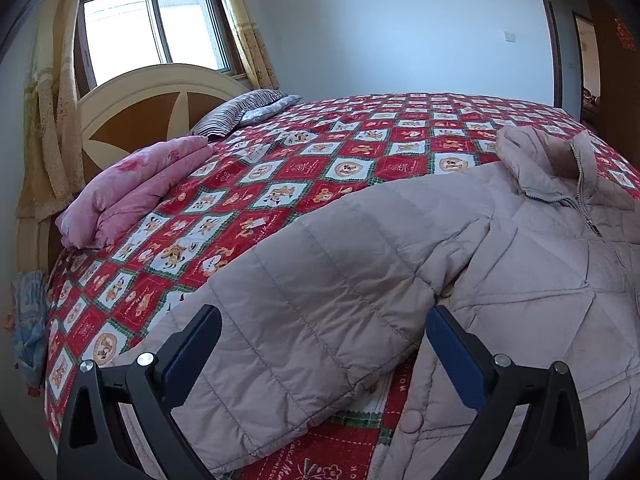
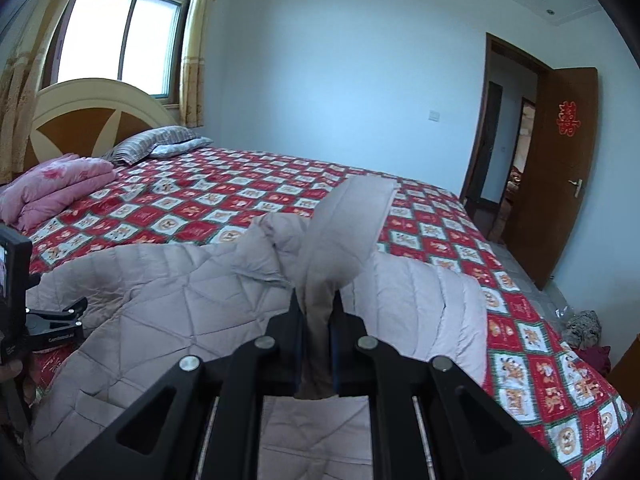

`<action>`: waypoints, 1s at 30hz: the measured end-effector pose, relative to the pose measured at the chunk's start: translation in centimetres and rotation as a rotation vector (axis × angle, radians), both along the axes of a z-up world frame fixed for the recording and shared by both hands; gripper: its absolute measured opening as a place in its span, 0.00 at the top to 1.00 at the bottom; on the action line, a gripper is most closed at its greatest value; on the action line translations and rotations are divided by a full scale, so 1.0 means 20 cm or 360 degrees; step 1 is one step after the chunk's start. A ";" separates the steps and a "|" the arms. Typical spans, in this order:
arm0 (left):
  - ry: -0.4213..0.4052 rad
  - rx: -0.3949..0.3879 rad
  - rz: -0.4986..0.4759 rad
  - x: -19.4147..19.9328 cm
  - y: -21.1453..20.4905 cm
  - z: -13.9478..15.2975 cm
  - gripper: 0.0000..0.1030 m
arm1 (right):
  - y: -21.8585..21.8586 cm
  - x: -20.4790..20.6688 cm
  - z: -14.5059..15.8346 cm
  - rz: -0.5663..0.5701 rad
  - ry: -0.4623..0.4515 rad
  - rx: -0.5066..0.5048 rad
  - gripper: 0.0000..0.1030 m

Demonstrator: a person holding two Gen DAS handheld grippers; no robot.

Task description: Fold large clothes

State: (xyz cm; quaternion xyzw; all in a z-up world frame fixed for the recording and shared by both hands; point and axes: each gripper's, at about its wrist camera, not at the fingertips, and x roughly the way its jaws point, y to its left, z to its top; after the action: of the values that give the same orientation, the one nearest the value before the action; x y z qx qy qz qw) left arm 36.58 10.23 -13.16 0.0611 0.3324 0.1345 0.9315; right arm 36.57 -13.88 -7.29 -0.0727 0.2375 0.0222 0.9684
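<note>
The jacket [image 1: 500, 264] lies spread on the bed [image 1: 280, 176], near its front edge. Left wrist view: the left gripper [image 1: 324, 344] hangs over one sleeve [image 1: 304, 304], jaws wide apart, gripping nothing. Right wrist view only: the right gripper [image 2: 318, 312] is clamped on the other sleeve [image 2: 344, 232], lifted above the jacket body.

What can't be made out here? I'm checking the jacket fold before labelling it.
- Left wrist view: jacket hem and far sleeve, cut off by the frame's right edge.
- Right wrist view: where the right tool pinches the sleeve, hidden between its fingers.
- Right wrist view: left tool, cut off at the left edge.
</note>
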 end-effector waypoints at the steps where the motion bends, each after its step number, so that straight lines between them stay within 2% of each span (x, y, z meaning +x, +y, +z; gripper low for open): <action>1: 0.0000 0.0004 0.0001 0.00 0.00 0.00 0.01 | 0.05 0.01 -0.03 0.0024 0.0014 -0.0007 0.88; 10: -0.0007 0.0049 0.0006 0.01 0.01 0.02 0.01 | 0.24 0.13 -0.30 0.0162 0.0246 0.0030 0.87; 12: -0.0006 0.0056 0.0005 0.02 0.00 0.02 0.01 | 0.25 0.14 -0.34 0.0205 0.0315 0.0098 0.79; 13: -0.0007 0.0064 0.0003 0.02 -0.01 0.03 0.01 | 0.25 0.14 -0.36 0.0238 0.0348 0.0140 0.69; 14: -0.0010 0.0072 -0.0002 0.02 -0.02 0.04 0.01 | 0.24 0.13 -0.37 0.0270 0.0379 0.0182 0.37; 15: -0.0016 0.0079 -0.0011 0.03 -0.03 0.05 0.01 | 0.23 0.11 -0.37 0.0297 0.0395 0.0226 0.19; 17: -0.0033 0.0092 -0.0023 0.03 -0.06 0.08 0.01 | 0.21 0.04 -0.34 0.0326 0.0385 0.0261 0.19; 21: -0.0064 0.0064 -0.0086 0.03 -0.17 0.15 0.01 | 0.12 -0.10 -0.28 0.0328 0.0368 0.0220 0.20; 25: -0.0077 0.0044 -0.0243 0.03 -0.38 0.20 0.01 | -0.11 -0.14 -0.27 0.0083 0.0369 0.0193 0.25; 27: -0.0035 -0.0006 -0.0325 0.03 -0.50 0.19 0.01 | -0.22 -0.12 -0.27 0.0030 0.0411 0.0275 0.32; 30: 0.0073 -0.0035 -0.0441 0.04 -0.68 0.13 0.01 | -0.31 -0.14 -0.32 -0.0059 0.0419 0.0320 0.32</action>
State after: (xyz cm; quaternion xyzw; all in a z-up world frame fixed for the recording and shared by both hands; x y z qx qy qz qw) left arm 37.39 -3.34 -10.55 0.0993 0.3433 -0.0004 0.9340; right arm 33.67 -20.03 -13.68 0.0326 0.3602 0.0372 0.9316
